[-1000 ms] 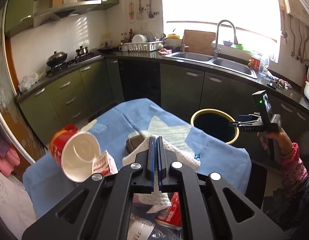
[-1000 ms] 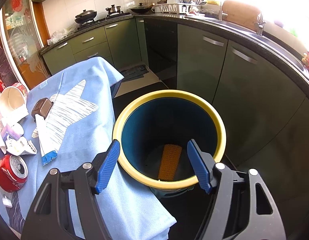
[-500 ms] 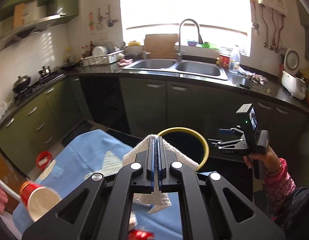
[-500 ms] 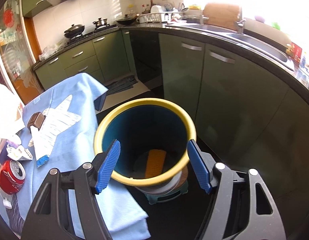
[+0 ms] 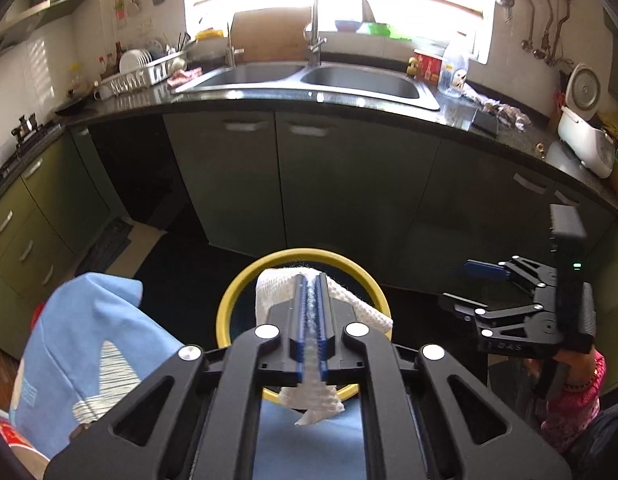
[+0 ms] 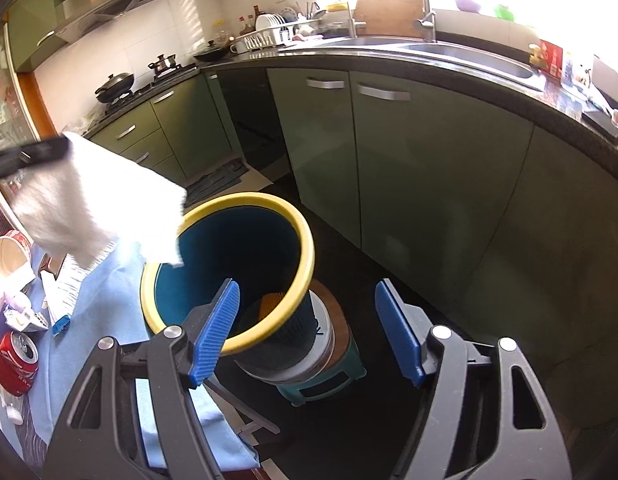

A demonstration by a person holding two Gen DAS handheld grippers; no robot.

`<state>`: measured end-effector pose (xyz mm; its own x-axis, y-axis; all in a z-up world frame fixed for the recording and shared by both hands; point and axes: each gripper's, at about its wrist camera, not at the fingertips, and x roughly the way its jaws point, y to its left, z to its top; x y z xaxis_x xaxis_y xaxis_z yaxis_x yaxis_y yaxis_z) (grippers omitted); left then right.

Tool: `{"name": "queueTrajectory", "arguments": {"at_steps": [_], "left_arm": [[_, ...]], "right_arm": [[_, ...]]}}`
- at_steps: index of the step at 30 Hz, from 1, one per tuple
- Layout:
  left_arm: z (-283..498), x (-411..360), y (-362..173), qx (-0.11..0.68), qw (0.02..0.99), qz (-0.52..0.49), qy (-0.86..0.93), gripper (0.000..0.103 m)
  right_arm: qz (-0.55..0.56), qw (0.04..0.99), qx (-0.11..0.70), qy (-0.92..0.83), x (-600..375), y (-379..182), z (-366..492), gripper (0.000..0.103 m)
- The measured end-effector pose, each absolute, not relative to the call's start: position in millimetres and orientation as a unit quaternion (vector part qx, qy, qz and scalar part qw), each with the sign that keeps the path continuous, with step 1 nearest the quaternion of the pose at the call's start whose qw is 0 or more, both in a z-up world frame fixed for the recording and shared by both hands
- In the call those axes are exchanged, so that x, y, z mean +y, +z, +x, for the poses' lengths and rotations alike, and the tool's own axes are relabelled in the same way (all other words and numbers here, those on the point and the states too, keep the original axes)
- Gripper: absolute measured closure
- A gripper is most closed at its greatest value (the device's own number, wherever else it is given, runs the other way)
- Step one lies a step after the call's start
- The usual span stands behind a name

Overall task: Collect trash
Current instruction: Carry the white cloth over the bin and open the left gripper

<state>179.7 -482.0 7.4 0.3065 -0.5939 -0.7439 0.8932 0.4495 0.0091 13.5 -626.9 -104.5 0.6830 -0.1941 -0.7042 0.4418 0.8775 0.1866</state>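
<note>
A white paper towel [image 5: 361,308] drapes over the tips of my left gripper [image 5: 309,280], right above the yellow-rimmed blue bin [image 5: 237,300]. The jaws are opening; the towel still lies in the widened gap between the pads. The right wrist view shows the towel [image 6: 97,208] hanging at the bin's [image 6: 305,256] left rim from the left gripper [image 6: 29,156]. My right gripper [image 6: 309,320] stands open and empty near the bin's right side, and it shows as the right gripper [image 5: 457,286] in a hand. An orange piece [image 6: 273,304] lies in the bin.
The bin stands on a green stool [image 6: 329,384] beside the blue-clothed table [image 6: 109,280]. A red can [image 6: 17,360], a paper cup [image 6: 7,256] and wrappers [image 6: 25,316] lie on the cloth. Green cabinets [image 6: 429,160] and the sink counter [image 5: 349,96] run behind.
My left gripper swung right from over the table to above the bin, and its pads have parted a little around the towel. The right gripper drifted right of the bin.
</note>
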Motion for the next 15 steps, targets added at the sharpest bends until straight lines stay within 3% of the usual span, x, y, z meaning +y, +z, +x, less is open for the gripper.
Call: {"name": "queueTrajectory", "arguments": {"at_steps": [1, 2, 3, 8, 15], "left_arm": [[182, -488, 0, 0.349, 0.780, 0.220, -0.470, 0.066], [183, -491, -5, 0.350, 0.784, 0.220, -0.464, 0.042], [184, -492, -7, 0.347, 0.788, 0.219, -0.459, 0.035], [179, -461, 10, 0.331, 0.804, 0.193, -0.455, 0.035], [152, -344, 56, 0.266, 0.862, 0.119, -0.416, 0.013]], "right_arm": [[0.175, 0.901, 0.357, -0.176, -627, -105, 14, 0.035], [0.176, 0.901, 0.356, -0.175, -627, -105, 14, 0.035], [0.176, 0.901, 0.356, -0.174, -627, -105, 14, 0.035], [0.173, 0.905, 0.354, -0.160, -622, -104, 19, 0.035], [0.162, 0.909, 0.359, -0.134, -599, -104, 29, 0.035]]}}
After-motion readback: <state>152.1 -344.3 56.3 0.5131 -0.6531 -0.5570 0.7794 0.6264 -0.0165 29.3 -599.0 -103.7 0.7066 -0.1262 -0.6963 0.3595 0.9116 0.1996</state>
